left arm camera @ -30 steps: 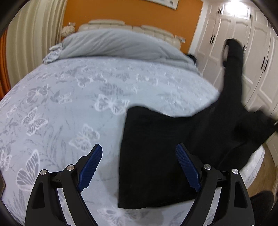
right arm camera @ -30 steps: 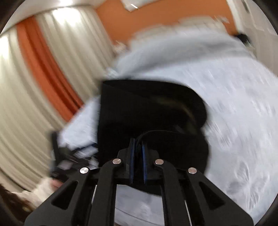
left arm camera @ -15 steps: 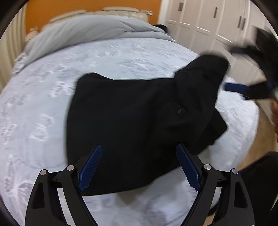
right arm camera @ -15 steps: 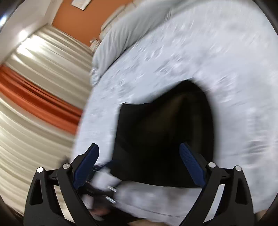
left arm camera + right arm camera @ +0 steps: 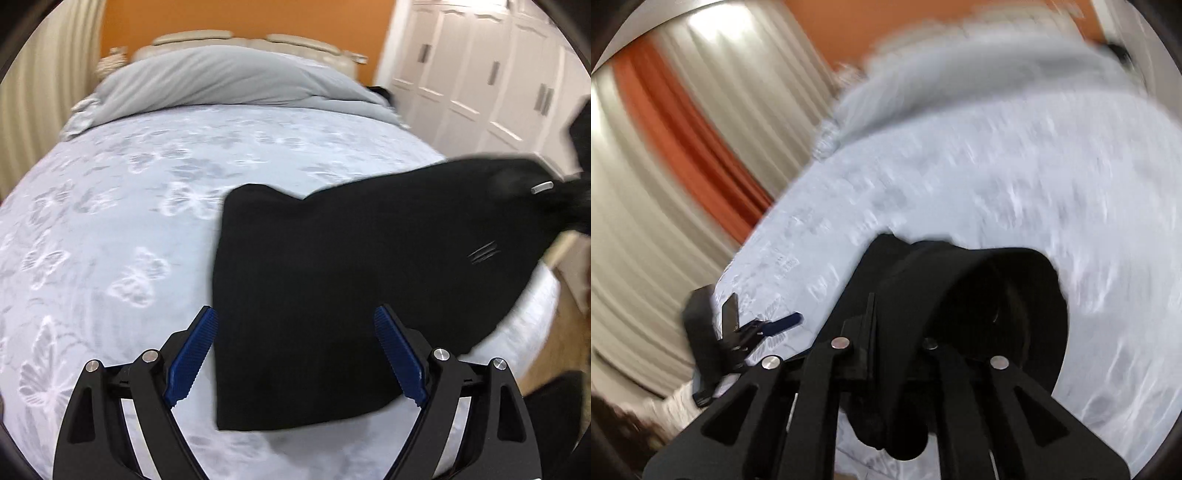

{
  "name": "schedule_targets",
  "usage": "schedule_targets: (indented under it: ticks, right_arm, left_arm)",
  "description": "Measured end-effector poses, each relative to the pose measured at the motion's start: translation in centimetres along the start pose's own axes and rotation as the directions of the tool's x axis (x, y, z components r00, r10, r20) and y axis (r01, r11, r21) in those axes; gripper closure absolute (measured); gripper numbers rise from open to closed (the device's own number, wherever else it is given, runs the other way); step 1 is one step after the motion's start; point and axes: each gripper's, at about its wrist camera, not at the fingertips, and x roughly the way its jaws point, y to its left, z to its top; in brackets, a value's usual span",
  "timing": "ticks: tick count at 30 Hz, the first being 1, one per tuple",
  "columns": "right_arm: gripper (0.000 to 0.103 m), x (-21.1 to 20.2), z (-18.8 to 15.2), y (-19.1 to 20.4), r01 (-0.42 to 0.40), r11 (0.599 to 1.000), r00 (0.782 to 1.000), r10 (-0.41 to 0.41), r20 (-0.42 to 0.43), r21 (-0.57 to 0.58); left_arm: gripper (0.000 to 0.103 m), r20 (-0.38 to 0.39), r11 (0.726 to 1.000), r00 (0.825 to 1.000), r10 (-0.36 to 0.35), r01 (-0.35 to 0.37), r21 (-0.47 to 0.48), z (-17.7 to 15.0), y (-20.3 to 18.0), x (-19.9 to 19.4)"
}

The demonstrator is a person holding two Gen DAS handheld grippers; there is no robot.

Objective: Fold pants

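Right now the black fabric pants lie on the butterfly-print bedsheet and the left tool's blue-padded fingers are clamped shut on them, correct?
Not quite. The left gripper stands wide open, gripping nothing, as the left wrist view shows. The black fabric pants do lie on the butterfly-print bedsheet.

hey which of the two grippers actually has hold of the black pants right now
The right gripper: its jaws have just closed on a bunched end of the black pants, lifting it. The left gripper hangs wide open above the flat part, gripping nothing.

Home bedroom: bed [image 5: 122, 229] (butterfly-print sheet), grey duvet [image 5: 229, 81], white wardrobe doors [image 5: 480, 74], curtains [image 5: 665, 192].
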Motion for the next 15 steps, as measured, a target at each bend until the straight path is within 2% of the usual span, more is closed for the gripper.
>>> schedule_targets:
  ticks: [1, 2, 3, 4, 6, 7, 8, 10, 12, 14, 15]
  right_arm:
    - [0.077, 1.9, -1.3, -2.2, 0.088, 0.996, 0.993, -0.085, -0.079, 0.034]
    - [0.060, 3.5, -2.8, -4.2, 0.178, 0.982, 0.973, -0.166, -0.162, 0.064]
    - [0.059, 4.6, -4.6, -6.5, 0.273, 0.957, 0.939, -0.243, -0.244, 0.097]
    - [0.059, 5.0, -6.2, -8.5, 0.335, 0.932, 0.912, -0.282, -0.299, 0.141]
    - [0.055, 2.4, -7.7, -10.3, 0.228, 0.916, 0.964, -0.163, -0.211, 0.331]
    - [0.043, 1.2, -7.1, -9.9, 0.187, 0.916, 0.977, -0.135, -0.166, 0.356]
    - [0.023, 0.4, -6.6, -9.5, 0.175, 0.923, 0.981, -0.137, -0.135, 0.343]
    - [0.012, 0.1, -4.6, -8.7, 0.203, 0.941, 0.979, -0.192, -0.065, 0.270]
    - [0.010, 1.9, -2.4, -9.5, 0.212, 0.953, 0.977, -0.202, -0.066, 0.217]
    - [0.010, 4.7, -1.1, -11.8, 0.240, 0.938, 0.969, -0.213, -0.129, 0.251]
    - [0.021, 6.7, -0.9, -12.7, 0.236, 0.933, 0.965, -0.192, -0.178, 0.271]
  left_arm:
    - [0.019, -0.017, 1.000, 1.000, 0.019, -0.019, -0.005, 0.0, 0.3, 0.4]
    - [0.019, -0.038, 1.000, 0.999, 0.026, -0.026, -0.015, -0.1, 0.6, 0.9]
    - [0.019, -0.060, 0.999, 0.998, 0.026, -0.028, -0.030, -0.1, 1.1, 1.3]
    - [0.019, -0.082, 0.998, 0.997, 0.014, -0.019, -0.061, -0.2, 1.7, 1.6]
    - [0.019, -0.093, 0.991, 0.995, -0.032, 0.019, -0.134, -0.2, 3.2, 1.6]
    - [0.019, -0.089, 0.982, 0.994, -0.064, 0.047, -0.181, -0.2, 4.1, 1.4]
    - [0.019, -0.086, 0.975, 0.993, -0.083, 0.063, -0.213, -0.4, 4.8, 1.3]
    - [0.019, -0.089, 0.964, 0.993, -0.079, 0.054, -0.259, -0.4, 5.9, 1.3]
    - [0.019, -0.086, 0.958, 0.994, -0.073, 0.046, -0.283, -0.2, 6.4, 1.4]
    - [0.019, -0.075, 0.953, 0.994, -0.081, 0.056, -0.296, 0.2, 6.5, 1.5]
    - [0.019, -0.073, 0.954, 0.994, -0.081, 0.056, -0.293, 0.4, 6.4, 1.6]
